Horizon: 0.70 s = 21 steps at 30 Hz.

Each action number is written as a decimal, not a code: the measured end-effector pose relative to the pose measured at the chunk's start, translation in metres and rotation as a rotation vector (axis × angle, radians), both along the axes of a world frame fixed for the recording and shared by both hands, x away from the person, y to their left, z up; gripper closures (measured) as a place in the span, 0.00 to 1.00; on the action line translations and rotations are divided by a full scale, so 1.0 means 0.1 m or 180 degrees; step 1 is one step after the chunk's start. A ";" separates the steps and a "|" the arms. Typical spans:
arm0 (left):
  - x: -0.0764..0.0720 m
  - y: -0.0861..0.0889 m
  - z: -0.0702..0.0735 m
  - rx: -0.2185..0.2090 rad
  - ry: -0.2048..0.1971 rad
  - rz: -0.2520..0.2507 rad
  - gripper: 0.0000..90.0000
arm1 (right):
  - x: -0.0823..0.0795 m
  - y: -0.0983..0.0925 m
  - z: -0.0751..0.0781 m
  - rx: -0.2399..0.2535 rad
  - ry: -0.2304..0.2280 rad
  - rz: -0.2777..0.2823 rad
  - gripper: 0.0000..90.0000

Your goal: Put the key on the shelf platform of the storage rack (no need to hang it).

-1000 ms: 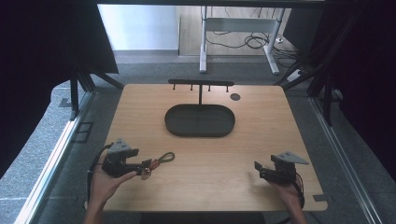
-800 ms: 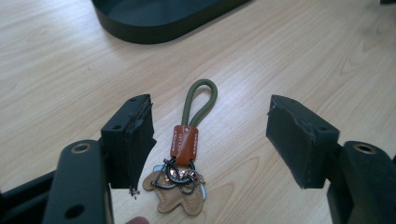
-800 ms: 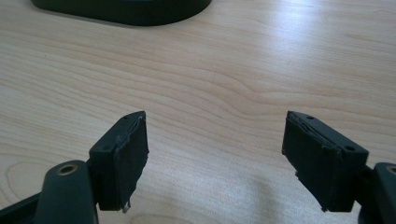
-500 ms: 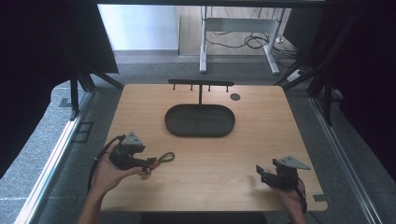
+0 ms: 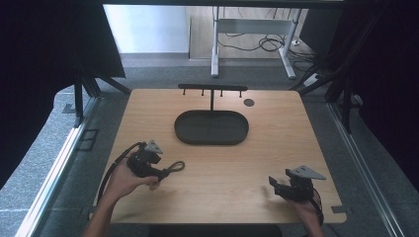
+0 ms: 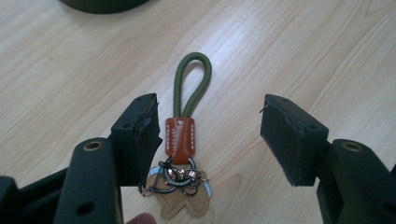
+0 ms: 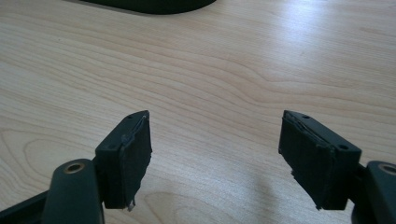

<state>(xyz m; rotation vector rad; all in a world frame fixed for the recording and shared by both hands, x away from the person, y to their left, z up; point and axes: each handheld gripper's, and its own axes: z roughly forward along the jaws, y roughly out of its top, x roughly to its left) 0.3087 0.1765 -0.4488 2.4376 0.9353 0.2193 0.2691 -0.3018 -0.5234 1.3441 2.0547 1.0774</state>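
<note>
The fingers (image 6: pixel 140 140) of the left gripper (image 6: pixel 215 140) are spread wide apart and nothing is pinched yet. A keychain (image 6: pixel 180 154) is seen lying flat between them, closer to one finger than the other. It is likely that the fingers are placed on each side of it so that it can be picked up. The brown leather tab (image 6: pixel 179 136) sits right at the fingertips. It looks smooth, with tiny light stitches on it. Past the fingertips, a green cord loop (image 6: pixel 192 81) is stretched out; it is round and looks like woven rope. Nearer the gripper's body, small dark metal rings (image 6: pixel 173 177) and a flat tan charm (image 6: pixel 187 203) are bunched together. The rings look hard and shiny.

The finger pads are black and look soft and a bit worn at the edges, which may help with holding thin things.

The fingers (image 7: pixel 126 154) of the right gripper (image 7: pixel 215 154) are also spread apart, with only bare wood between them. That gripper is held low at the near edge, probably waiting.

Farther out, the surface (image 5: pixel 276 148) is made of pale wood with wavy grain lines. Well beyond the fingers, a dark oval tray (image 5: pixel 211 127) is set, and a black rack with small pegs (image 5: pixel 212 89) stands at its far side. The keychain may be meant for one of those.
</note>
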 end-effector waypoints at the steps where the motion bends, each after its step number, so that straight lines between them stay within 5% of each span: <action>1: 0.01 -0.01 -0.01 0.0030 0.0007 -0.0013 0.41 | 0.00 -0.01 0.00 0.0008 -0.0001 -0.0019 0.29; 10: 0.08 -0.12 -0.21 0.0255 0.0208 -0.0077 0.43 | -0.01 0.00 0.00 0.0000 -0.0038 -0.0035 0.30; 21: 0.21 -0.14 -0.37 0.0482 0.0412 0.0045 0.49 | -0.01 0.02 -0.02 -0.0030 -0.0010 -0.0029 0.31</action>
